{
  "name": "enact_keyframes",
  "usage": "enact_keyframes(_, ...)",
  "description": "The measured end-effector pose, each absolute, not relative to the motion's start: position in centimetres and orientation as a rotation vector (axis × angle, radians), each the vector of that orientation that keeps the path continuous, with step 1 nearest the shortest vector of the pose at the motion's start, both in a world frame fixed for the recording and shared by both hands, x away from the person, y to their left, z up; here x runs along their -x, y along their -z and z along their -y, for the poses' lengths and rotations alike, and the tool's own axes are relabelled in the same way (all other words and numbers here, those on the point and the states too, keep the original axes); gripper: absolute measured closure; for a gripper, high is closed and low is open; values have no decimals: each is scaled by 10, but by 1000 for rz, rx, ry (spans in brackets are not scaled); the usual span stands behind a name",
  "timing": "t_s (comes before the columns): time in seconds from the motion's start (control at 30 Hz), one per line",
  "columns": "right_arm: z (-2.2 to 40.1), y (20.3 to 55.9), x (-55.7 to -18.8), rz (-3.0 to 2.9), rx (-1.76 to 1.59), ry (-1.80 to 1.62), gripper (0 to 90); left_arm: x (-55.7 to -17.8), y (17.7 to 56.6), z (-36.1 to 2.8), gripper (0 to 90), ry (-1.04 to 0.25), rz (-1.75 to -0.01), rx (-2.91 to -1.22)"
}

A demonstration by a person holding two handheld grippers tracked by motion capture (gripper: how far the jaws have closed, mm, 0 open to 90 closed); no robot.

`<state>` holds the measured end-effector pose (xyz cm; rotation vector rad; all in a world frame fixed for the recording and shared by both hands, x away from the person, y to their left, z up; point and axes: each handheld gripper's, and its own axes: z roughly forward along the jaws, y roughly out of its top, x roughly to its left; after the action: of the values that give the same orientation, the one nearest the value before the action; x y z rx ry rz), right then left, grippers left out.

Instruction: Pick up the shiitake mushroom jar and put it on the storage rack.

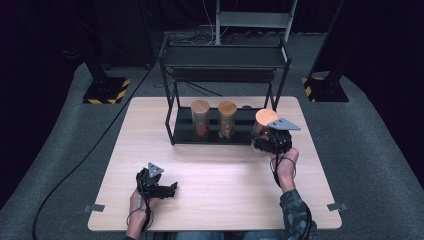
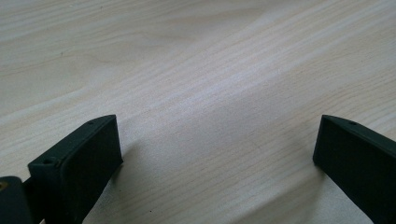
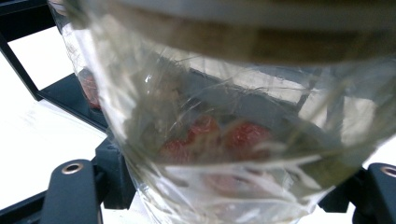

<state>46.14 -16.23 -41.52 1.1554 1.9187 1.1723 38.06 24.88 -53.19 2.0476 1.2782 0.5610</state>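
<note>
right gripper (image 1: 270, 141) clenched on a cork-lidded glass jar (image 1: 264, 121) at the rack's (image 1: 172, 125) right end; jar's base hidden. left gripper (image 1: 160, 187) released, near the table's (image 1: 215, 170) front-left edge.

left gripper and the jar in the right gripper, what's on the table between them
Nothing: in the high view only bare wooden table lies between the left gripper and the jar held by the right gripper.

A recording studio: black curtains, hazard-striped stand bases (image 1: 106, 91), lone table (image 1: 215, 200).
</note>
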Motion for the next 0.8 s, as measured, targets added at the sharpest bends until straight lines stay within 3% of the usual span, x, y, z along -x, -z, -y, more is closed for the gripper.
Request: enact_keyframes(0.8,155,412,-473,-1925,-1155,-1160,243,-381,532,-249,4,-560,-1279,-2047)
